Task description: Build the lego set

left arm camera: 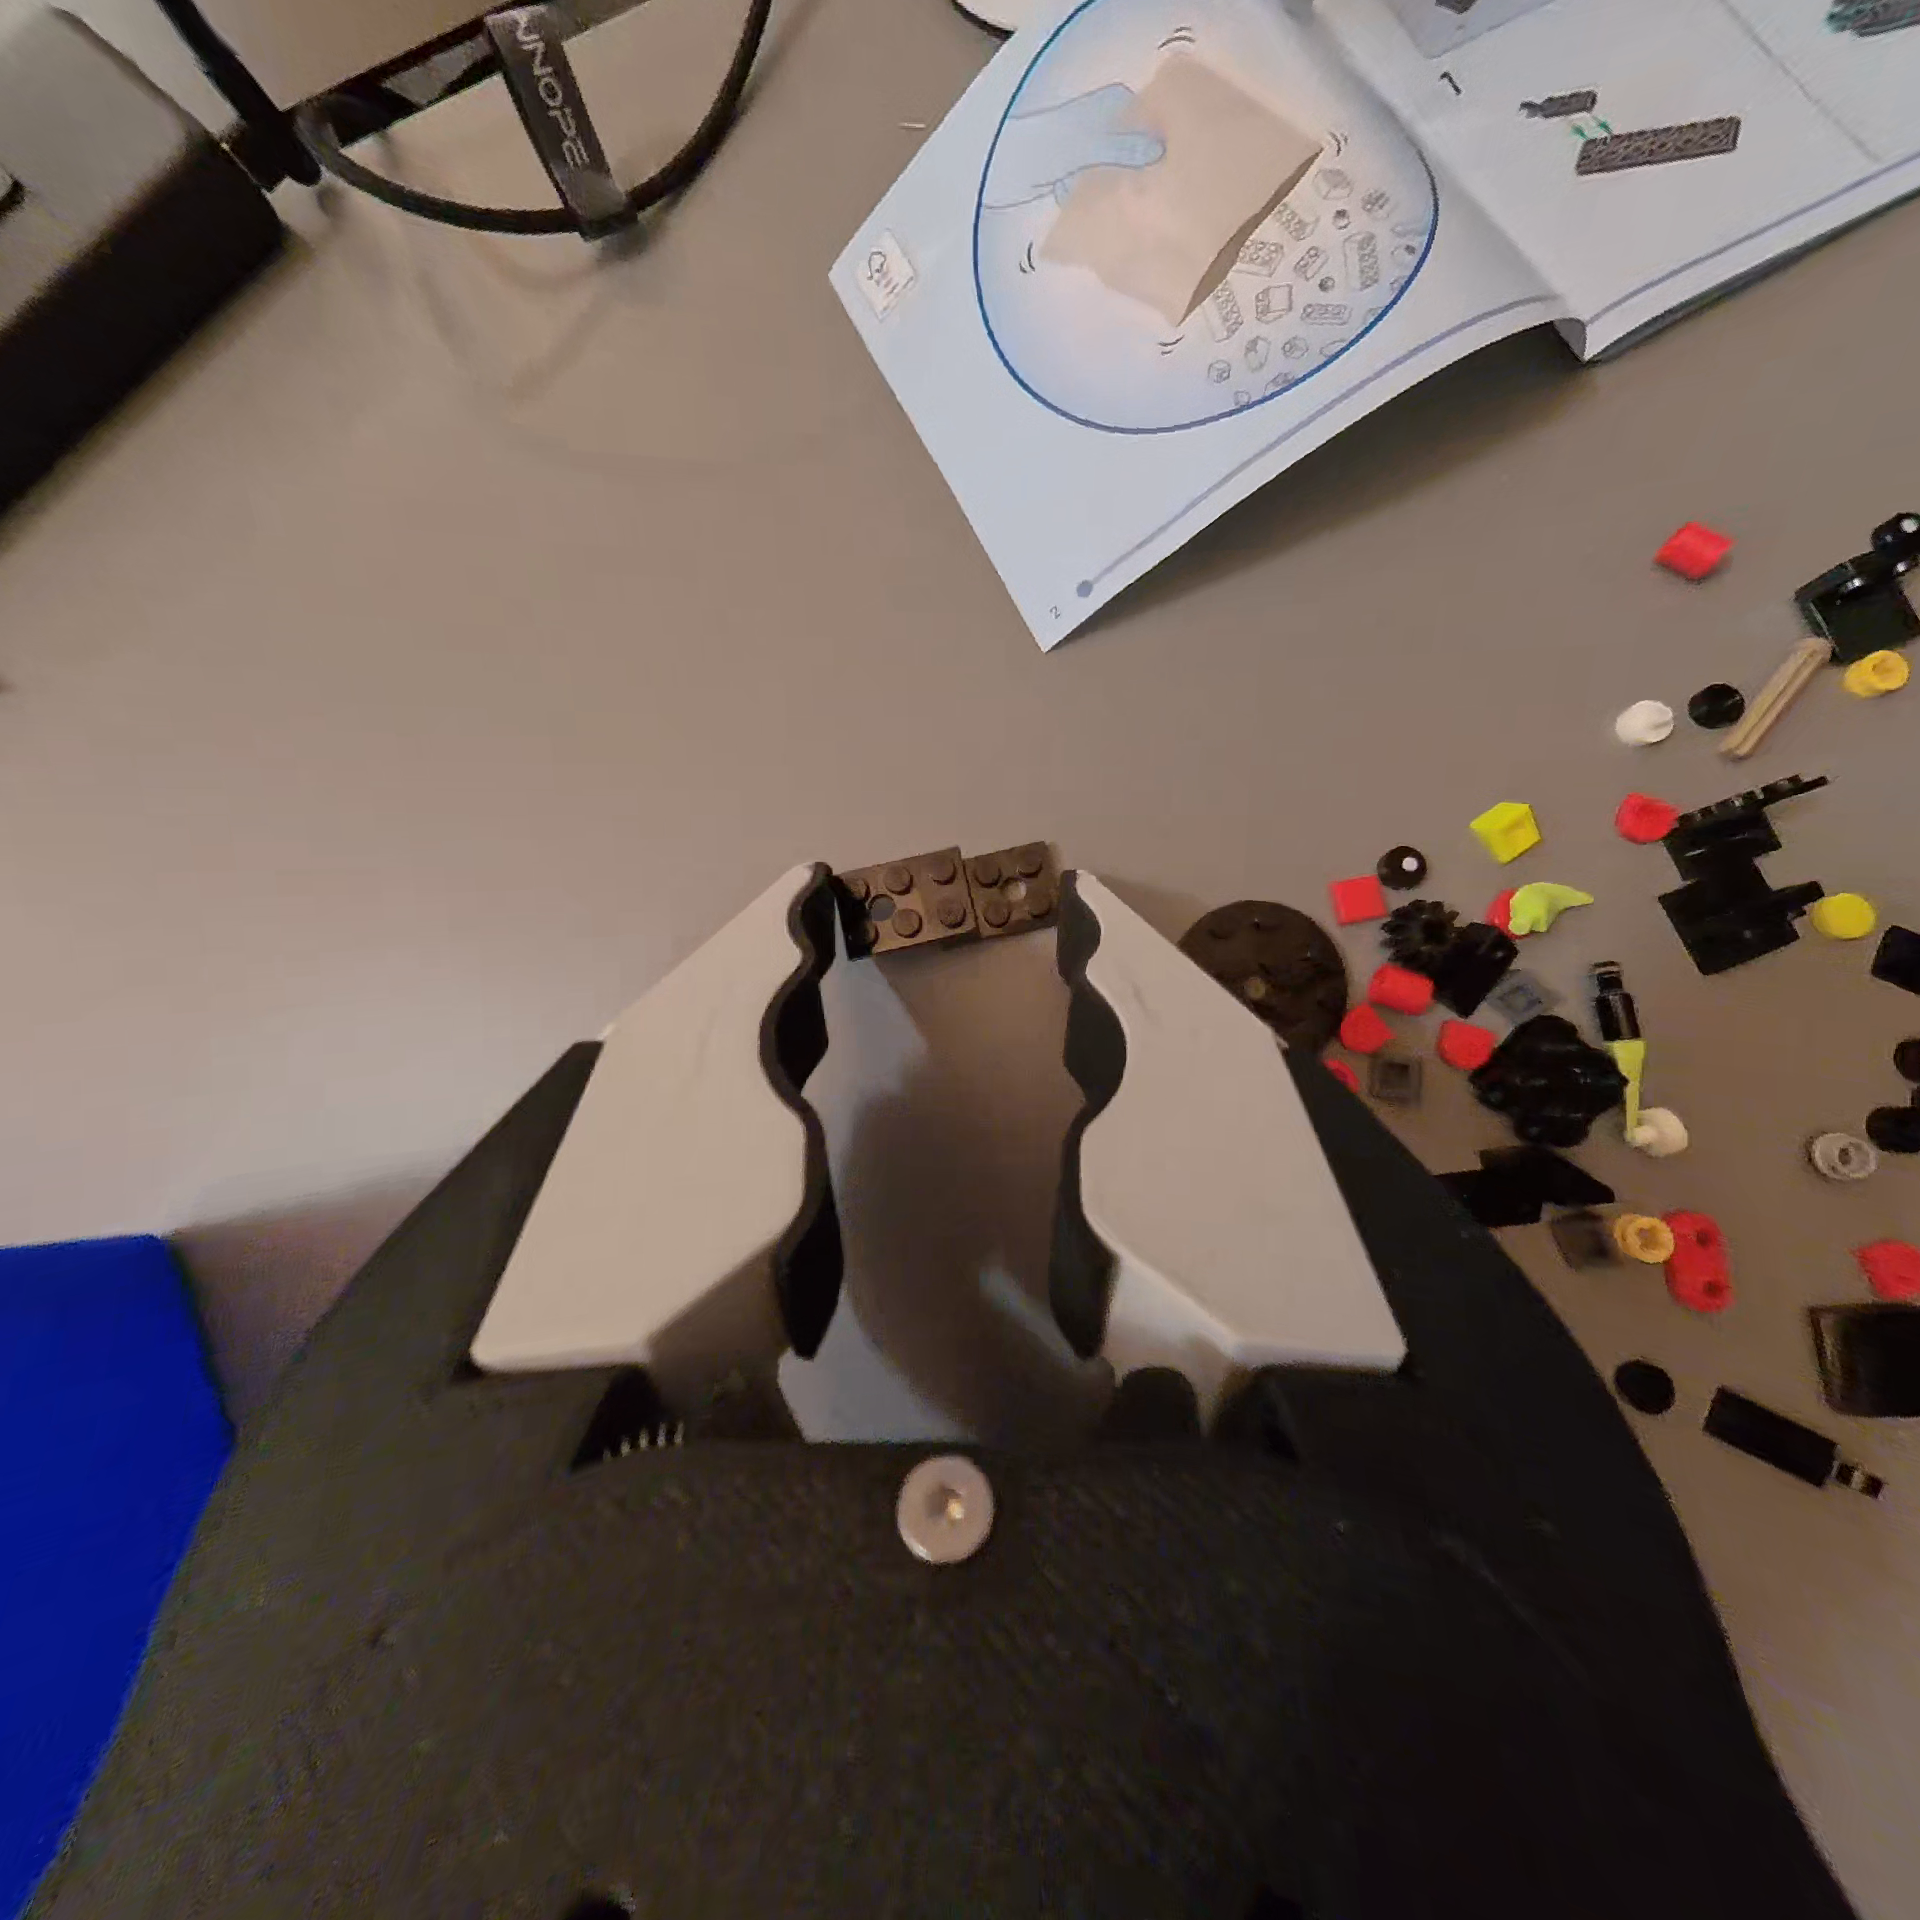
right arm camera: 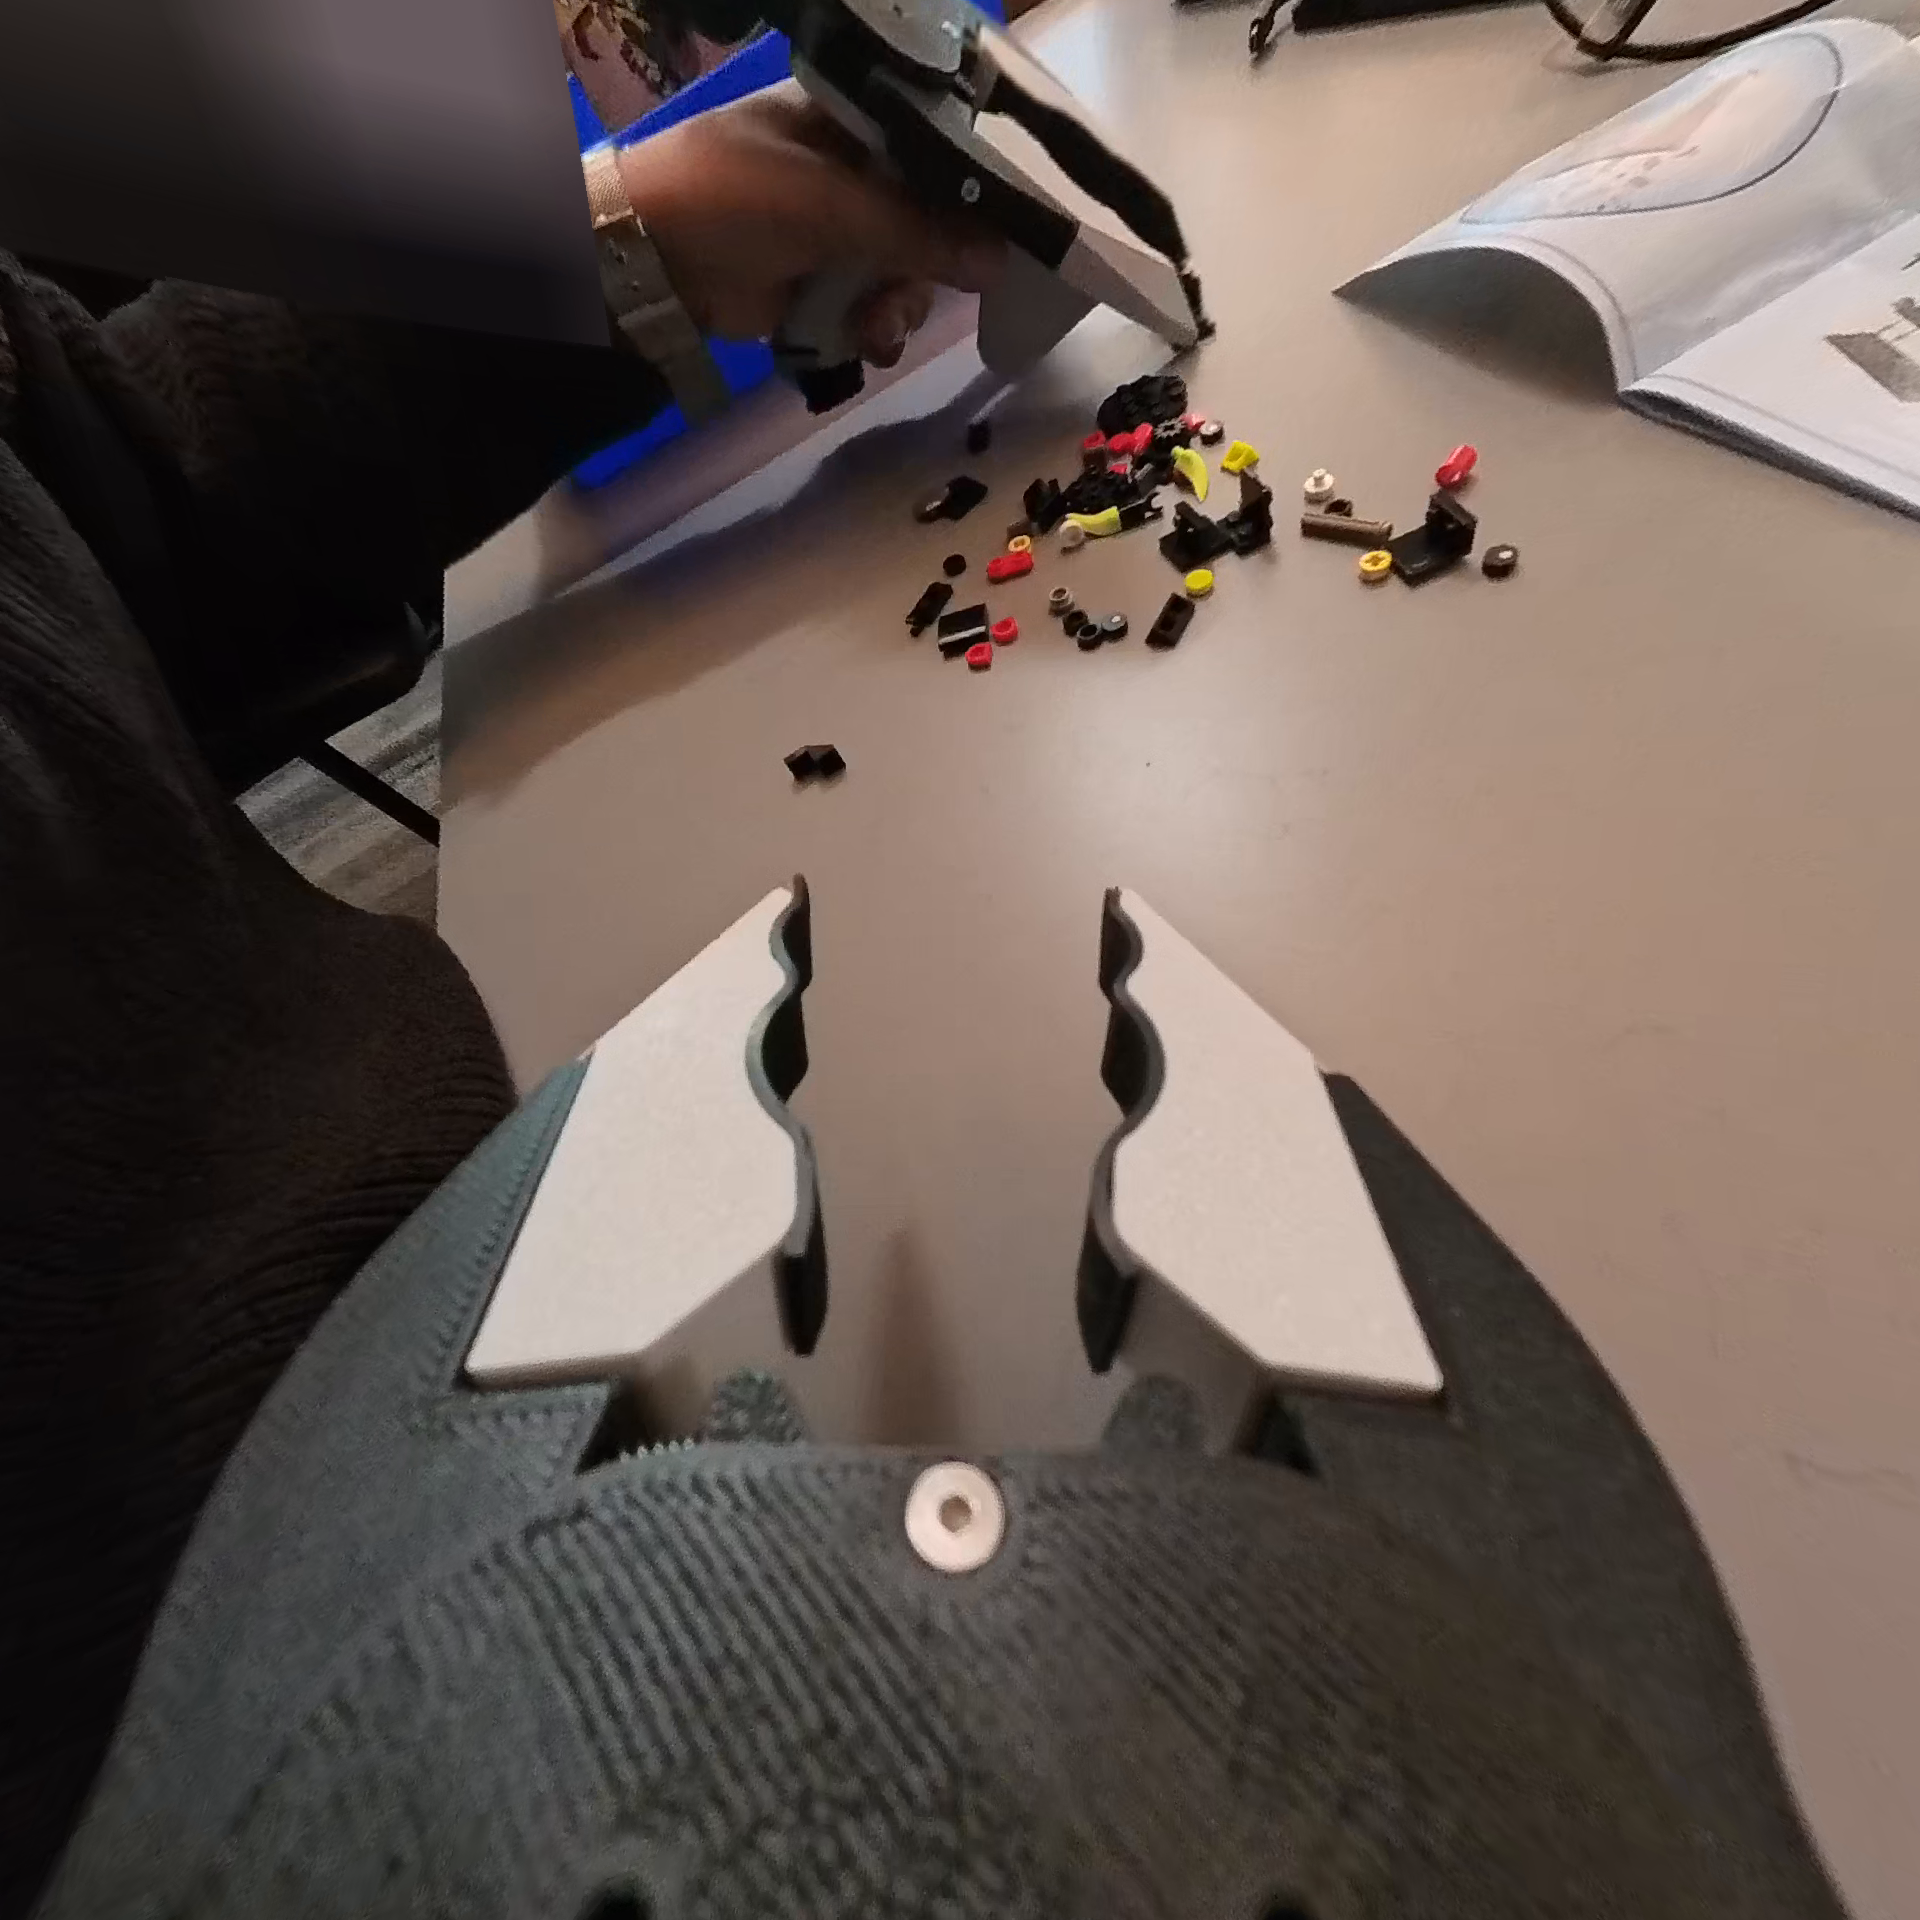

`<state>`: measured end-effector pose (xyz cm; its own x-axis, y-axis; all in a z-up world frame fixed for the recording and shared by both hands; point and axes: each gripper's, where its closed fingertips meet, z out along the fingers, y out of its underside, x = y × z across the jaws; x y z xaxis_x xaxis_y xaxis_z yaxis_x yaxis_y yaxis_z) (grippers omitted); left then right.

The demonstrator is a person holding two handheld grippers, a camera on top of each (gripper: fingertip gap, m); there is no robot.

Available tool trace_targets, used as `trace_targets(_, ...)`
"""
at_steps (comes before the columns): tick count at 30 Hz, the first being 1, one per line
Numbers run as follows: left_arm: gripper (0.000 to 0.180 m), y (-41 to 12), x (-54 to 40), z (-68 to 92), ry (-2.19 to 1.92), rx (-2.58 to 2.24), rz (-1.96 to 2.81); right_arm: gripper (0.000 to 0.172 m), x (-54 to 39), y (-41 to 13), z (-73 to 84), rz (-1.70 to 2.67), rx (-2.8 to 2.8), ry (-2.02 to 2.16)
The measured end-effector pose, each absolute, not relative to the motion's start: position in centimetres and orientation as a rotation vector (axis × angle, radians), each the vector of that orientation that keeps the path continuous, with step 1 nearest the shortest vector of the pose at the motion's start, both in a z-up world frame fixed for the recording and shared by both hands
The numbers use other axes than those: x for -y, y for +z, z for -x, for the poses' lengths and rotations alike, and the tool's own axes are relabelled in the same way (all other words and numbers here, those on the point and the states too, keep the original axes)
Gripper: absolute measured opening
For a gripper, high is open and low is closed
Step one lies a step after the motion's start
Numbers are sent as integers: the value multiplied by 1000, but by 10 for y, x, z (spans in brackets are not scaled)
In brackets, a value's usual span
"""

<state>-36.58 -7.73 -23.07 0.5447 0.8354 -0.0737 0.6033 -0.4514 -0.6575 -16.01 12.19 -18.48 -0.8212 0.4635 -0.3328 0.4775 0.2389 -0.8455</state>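
Observation:
My left gripper (left arm camera: 945, 896) is open, tips down at the grey table (left arm camera: 520, 675). A black studded plate (left arm camera: 951, 902) lies flat on the table between its fingertips. The left pad (left arm camera: 821, 914) is at the plate's left end, and the right pad (left arm camera: 1075, 914) stands just off its right end. The left gripper also shows in the right wrist view (right arm camera: 1184, 312), held by a hand, tips on the table. My right gripper (right arm camera: 954, 904) is open and empty, low over bare table. A small black piece (right arm camera: 814, 764) lies ahead of it.
A pile of small black, red and yellow building pieces (left arm camera: 1558, 987) lies right of the left gripper, with a round black plate (left arm camera: 1262, 971) nearest; the pile also shows in the right wrist view (right arm camera: 1174, 499). An open instruction booklet (left arm camera: 1195, 312) lies beyond. A blue bin (left arm camera: 94, 1507) is at the left, cables (left arm camera: 540, 156) at the back. Spacing between my two grippers at the tips: around 30 cm.

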Motion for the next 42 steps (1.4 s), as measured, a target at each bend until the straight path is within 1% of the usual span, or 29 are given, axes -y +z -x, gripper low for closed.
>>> trace_targets(2, 40, -227, 78, 361, 513, 1190, 2158, 55, -123, -182, 160, -942, -2441, -1703)
trace_targets(4, 40, -209, 61, 348, 346, 1182, 1999, 55, -122, -178, 160, -945, -2412, -1726)
trace_targets(6, 40, -164, 21, 318, 67, 965, 1763, 53, -122, -172, 159, -939, -2397, -1757)
trace_targets(7, 40, -137, 6, 297, -2, 810, 1661, 53, -122, -169, 158, -929, -2402, -1771)
trace_targets(9, 40, -102, -11, 265, 64, 576, 1554, 52, -120, -164, 156, -899, -2418, -1797)
trace_targets(12, 40, -82, -36, 224, 140, 374, 1519, 51, -115, -152, 151, -870, -2364, -1852)
trace_targets(17, 39, -75, -75, 174, 41, 221, 1506, 49, -109, -117, 141, -891, -2023, -1999)
trace_targets(24, 39, -81, -98, 148, -24, 153, 1536, 44, -108, -93, 130, -872, -1737, -2046)
trace_targets(32, 39, -86, -104, 139, -26, 120, 1557, 37, -111, -89, 133, -890, -1616, -2041)
trace_targets(42, 39, -94, -111, 133, -21, 91, 1592, 36, -108, -95, 132, -892, -1535, -1966)
